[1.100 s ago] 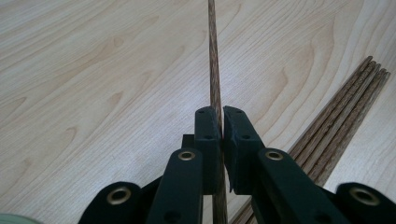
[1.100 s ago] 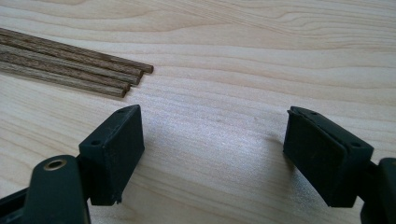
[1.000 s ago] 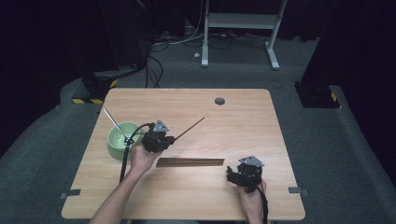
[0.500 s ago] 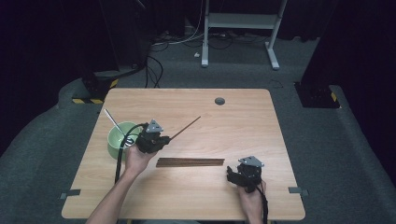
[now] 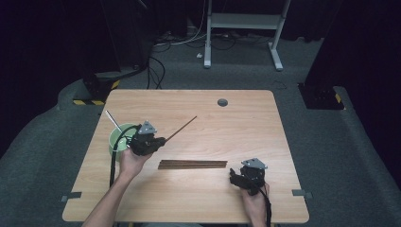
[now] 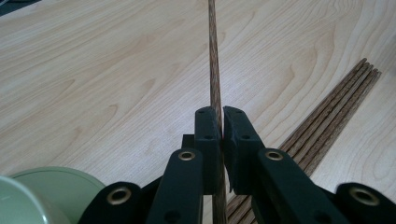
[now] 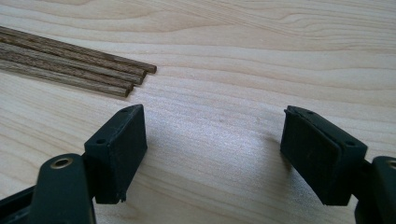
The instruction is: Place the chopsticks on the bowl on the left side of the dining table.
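My left gripper (image 5: 159, 140) (image 6: 221, 122) is shut on a brown wooden chopstick (image 5: 182, 128) (image 6: 213, 56), which sticks out up and to the right over the table. Just left of that gripper stands a pale green cup (image 5: 120, 137) (image 6: 51, 186) with a light stick (image 5: 112, 120) leaning out of it. A row of several brown chopsticks (image 5: 192, 164) (image 6: 334, 116) (image 7: 70, 65) lies flat mid-table. Near the front right, my right gripper (image 5: 234, 176) (image 7: 212, 149) rests low over the wood, open, nothing between its jaws, just right of the row's ends.
The wooden table (image 5: 236, 132) has a round grey grommet (image 5: 222, 102) near its far edge. Black cables trail from both grippers. Beyond the table are a dark floor, cables and a white desk frame (image 5: 243, 21).
The left gripper has moved slightly left toward the green cup, carrying the chopstick with it. The right gripper has stayed where it was.
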A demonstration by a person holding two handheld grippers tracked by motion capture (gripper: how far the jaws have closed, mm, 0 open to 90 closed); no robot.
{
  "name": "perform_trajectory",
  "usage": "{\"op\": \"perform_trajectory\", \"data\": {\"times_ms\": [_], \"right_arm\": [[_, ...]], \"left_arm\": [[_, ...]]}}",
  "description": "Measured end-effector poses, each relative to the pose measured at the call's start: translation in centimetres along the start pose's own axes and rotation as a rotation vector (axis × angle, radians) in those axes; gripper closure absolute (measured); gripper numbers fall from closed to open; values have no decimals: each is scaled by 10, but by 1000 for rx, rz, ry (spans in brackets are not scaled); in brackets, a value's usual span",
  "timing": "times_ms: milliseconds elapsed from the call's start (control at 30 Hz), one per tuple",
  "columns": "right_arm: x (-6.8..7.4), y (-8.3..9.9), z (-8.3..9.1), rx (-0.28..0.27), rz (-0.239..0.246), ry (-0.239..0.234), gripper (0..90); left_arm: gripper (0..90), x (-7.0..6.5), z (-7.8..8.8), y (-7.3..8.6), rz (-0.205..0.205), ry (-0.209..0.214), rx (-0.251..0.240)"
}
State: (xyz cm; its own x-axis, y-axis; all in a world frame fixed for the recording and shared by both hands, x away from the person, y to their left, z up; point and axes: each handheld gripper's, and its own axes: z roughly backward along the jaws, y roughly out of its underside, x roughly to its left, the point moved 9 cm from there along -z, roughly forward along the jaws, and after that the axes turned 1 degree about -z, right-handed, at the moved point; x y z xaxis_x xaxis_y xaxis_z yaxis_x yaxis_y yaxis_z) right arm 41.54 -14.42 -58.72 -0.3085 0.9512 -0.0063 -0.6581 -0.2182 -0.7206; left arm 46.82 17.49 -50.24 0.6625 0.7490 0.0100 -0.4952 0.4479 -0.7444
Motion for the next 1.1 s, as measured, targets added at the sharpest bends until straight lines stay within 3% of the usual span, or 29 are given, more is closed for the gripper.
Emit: {"op": "perform_trajectory", "data": {"times_ms": [433, 1100], "right_arm": [[0, 0, 0, 0, 0, 0, 218], [0, 0, 0, -1, 1, -1, 218]], "left_arm": [[842, 2, 8, 2, 0, 4, -12], [842, 18, 24, 9, 10, -26, -22]]}}
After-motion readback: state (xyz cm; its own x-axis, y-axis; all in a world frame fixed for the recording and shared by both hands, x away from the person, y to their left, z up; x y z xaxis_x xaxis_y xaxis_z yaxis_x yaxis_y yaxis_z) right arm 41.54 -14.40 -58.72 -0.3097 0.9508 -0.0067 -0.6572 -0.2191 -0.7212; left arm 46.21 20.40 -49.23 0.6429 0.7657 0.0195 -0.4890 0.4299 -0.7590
